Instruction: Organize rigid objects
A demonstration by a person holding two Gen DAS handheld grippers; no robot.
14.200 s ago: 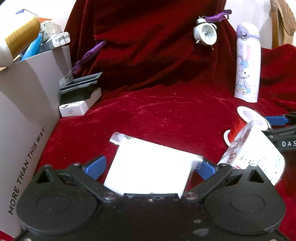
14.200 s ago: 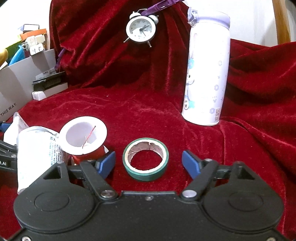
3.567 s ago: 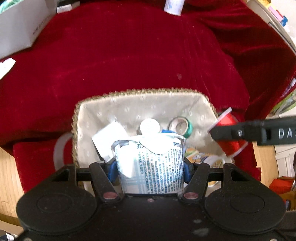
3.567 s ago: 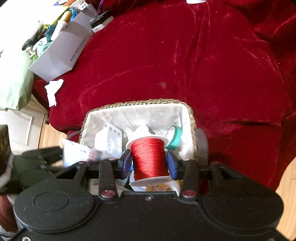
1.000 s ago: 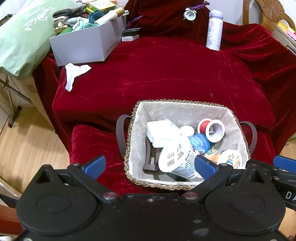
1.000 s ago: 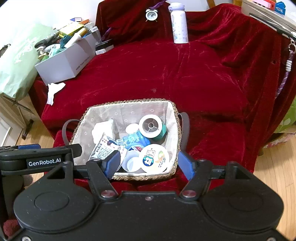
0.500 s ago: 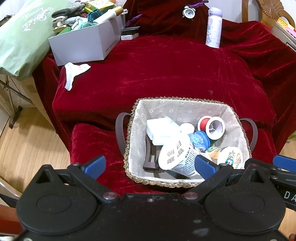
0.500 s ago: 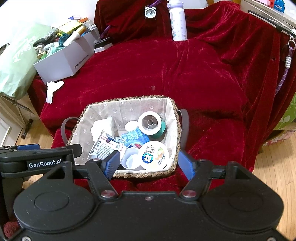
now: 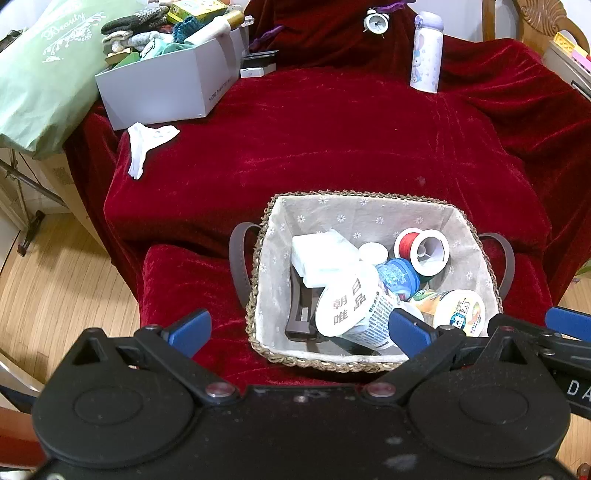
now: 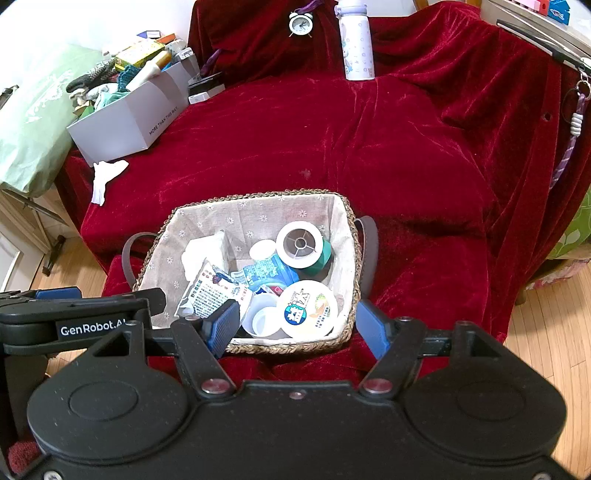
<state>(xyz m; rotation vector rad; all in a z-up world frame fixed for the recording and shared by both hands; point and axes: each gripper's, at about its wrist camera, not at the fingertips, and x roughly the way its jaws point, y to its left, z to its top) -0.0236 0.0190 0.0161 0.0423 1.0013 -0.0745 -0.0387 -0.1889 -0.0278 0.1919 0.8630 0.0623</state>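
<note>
A woven, cloth-lined basket (image 9: 369,212) (image 10: 258,206) sits at the near edge of the red-draped table. Inside lie a red thread spool (image 9: 421,247) (image 10: 299,243), green tape (image 10: 317,256), a white printed cup (image 9: 354,310) (image 10: 210,291), a blue-lidded container (image 9: 399,275) (image 10: 269,273), a round printed tub (image 9: 458,308) (image 10: 312,308), a white packet (image 9: 321,254) and a dark clip (image 9: 301,314). My left gripper (image 9: 295,332) hangs open above the basket's near left corner, holding nothing. My right gripper (image 10: 295,323) is open over the near rim, empty.
A grey box (image 9: 166,81) (image 10: 125,118) full of items stands at the back left, with a crumpled white paper (image 9: 146,142) beside it. A white bottle (image 9: 426,51) (image 10: 356,40) and a small alarm clock (image 9: 376,22) stand at the back. Wooden floor lies beyond the table edge.
The view has crept slightly over the last second; the basket's contents stay put. Both grippers remain open and empty, having let go of the cup and red spool seconds earlier.
</note>
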